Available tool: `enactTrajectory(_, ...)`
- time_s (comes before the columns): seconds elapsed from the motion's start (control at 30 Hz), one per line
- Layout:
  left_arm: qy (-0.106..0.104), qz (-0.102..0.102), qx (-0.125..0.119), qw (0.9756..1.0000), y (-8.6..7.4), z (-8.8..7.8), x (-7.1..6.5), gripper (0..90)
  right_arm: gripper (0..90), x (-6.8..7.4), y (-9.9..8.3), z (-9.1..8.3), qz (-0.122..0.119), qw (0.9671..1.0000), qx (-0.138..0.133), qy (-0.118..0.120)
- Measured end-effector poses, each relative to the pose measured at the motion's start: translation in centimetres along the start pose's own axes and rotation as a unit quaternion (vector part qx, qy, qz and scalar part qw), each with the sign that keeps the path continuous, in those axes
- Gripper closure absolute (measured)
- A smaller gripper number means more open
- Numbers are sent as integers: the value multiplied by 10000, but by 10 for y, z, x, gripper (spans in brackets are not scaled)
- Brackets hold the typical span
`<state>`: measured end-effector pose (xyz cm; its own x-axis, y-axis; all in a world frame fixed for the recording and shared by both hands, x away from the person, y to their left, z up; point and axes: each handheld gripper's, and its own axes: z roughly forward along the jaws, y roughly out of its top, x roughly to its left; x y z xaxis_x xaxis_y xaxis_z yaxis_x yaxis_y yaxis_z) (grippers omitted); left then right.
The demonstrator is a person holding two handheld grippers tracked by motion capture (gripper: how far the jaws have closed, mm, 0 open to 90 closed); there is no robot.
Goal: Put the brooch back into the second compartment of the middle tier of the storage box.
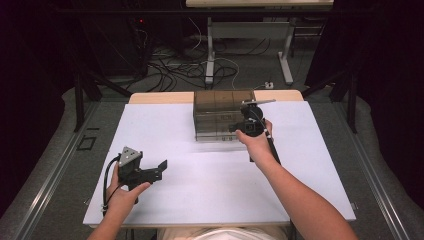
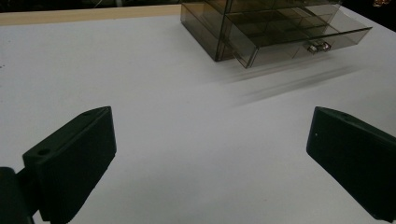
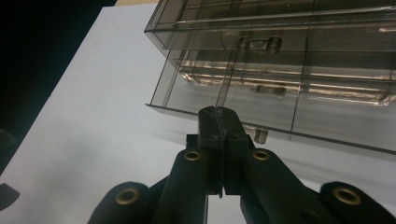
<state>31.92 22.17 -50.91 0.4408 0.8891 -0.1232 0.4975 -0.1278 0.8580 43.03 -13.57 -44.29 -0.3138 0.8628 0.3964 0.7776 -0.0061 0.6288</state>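
A smoky clear drawer cabinet [image 1: 217, 112] stands at the far middle of the white table mat [image 1: 175, 200]. Its bottom drawer [image 2: 299, 37] is pulled out a little, and the small handle [image 2: 316, 45] faces the near side. In front of the cabinet's right part my right gripper [image 1: 239, 128] is shut with nothing between its jaws. Its closed tips [image 3: 218, 116] are close to the bottom drawer's front [image 3: 327, 121], beside its handle [image 3: 261, 136]. My left gripper [image 1: 159, 171] is low over the mat at the near left, open and holding nothing [image 2: 210, 126].
The mat covers a wooden table whose far edge [image 1: 160, 96] shows behind the cabinet. Beyond it are floor cables [image 1: 170, 70] and the legs of another table [image 1: 210, 55]. Dark curtains close in both sides.
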Motion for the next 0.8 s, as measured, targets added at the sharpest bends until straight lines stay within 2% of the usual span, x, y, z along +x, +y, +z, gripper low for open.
enactTrajectory(0.1,-6,-14,11,10000,0,0,0,15,900,-1,4,3,55,9999,-88,-40)
enactTrajectory(0.37,-13,-9,17,10000,0,0,0,15,900,-6,11,13,177,9998,-62,-120)
enactTrajectory(0.4,-12,10,14,10000,0,0,0,15,900,-6,12,15,256,9995,-88,-151)
enactTrajectory(0.53,-17,0,15,10000,0,0,0,15,900,-9,14,18,226,9995,-60,-205)
enactTrajectory(0.67,-27,22,27,10000,0,0,0,15,900,-11,16,24,292,9992,-139,-217)
enactTrajectory(0.7,-28,18,25,10000,0,1,0,15,900,-12,17,23,306,9993,-68,-219)
enactTrajectory(0.8,-29,17,24,10000,0,1,0,15,900,-14,17,26,324,9991,-84,-260)
